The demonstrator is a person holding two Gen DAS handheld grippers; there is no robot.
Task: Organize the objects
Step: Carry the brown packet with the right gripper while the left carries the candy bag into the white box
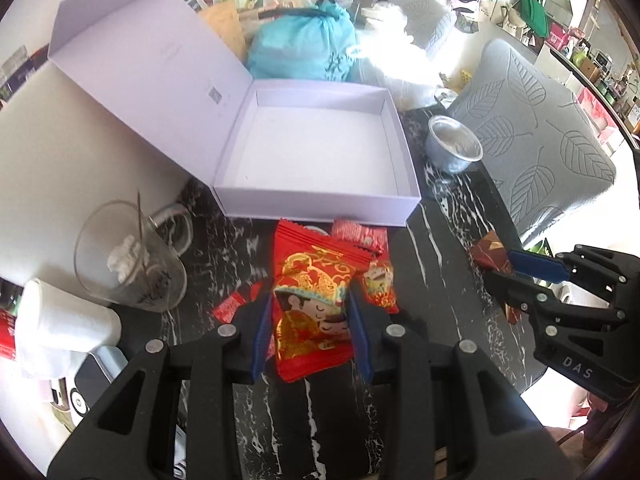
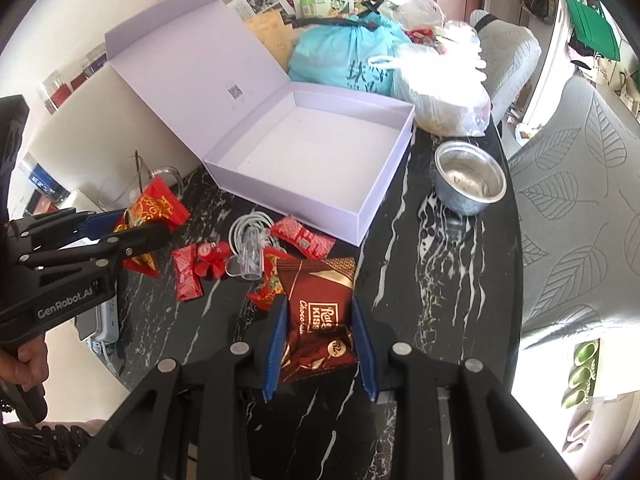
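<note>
Red-and-gold foil: left gripper (image 1: 311, 336) is clamped on a red candy packet (image 1: 314, 300) with a cartoon figure print, blue pads pressing both long edges, packet sticking forward past the fingertips. Right gripper (image 2: 320, 344) is clamped the same way on a dark brown chocolate packet (image 2: 318, 316) (label reads something like "Choco kiss", partly creased). Whether either packet is lifted off the black marble table (image 2: 408, 264) can't be told from these views.

Just past the right gripper's tips, loose on the marble: several small red candies (image 2: 306, 236), a coiled white cable (image 2: 250, 226) and a clear plastic piece (image 2: 248, 260) lying among them. In the left view more small red wrappers (image 1: 360, 234) lie between the held packet and the box.

Next out: open lilac box (image 1: 320, 204), tray interior bare, hinged lid (image 1: 148, 64) laid back to the left and tilted up. Candy pile is just in front of the box's near wall, nothing touching it that I can confirm.

Left of the box: glass mug (image 1: 128, 256) with something white inside and a thin stick leaning in it. Nearer left, white crumpled tissue (image 1: 60, 328).

Right of the box: small metal bowl (image 2: 470, 182), upright, near the table's edge.

Behind the box: teal bag (image 2: 348, 56), tied at top, and a white plastic bag (image 2: 444, 92) beside it, both touching or nearly touching the box's far wall. Grey leaf-pattern chair (image 1: 528, 128) stands off the right side of the table.
</note>
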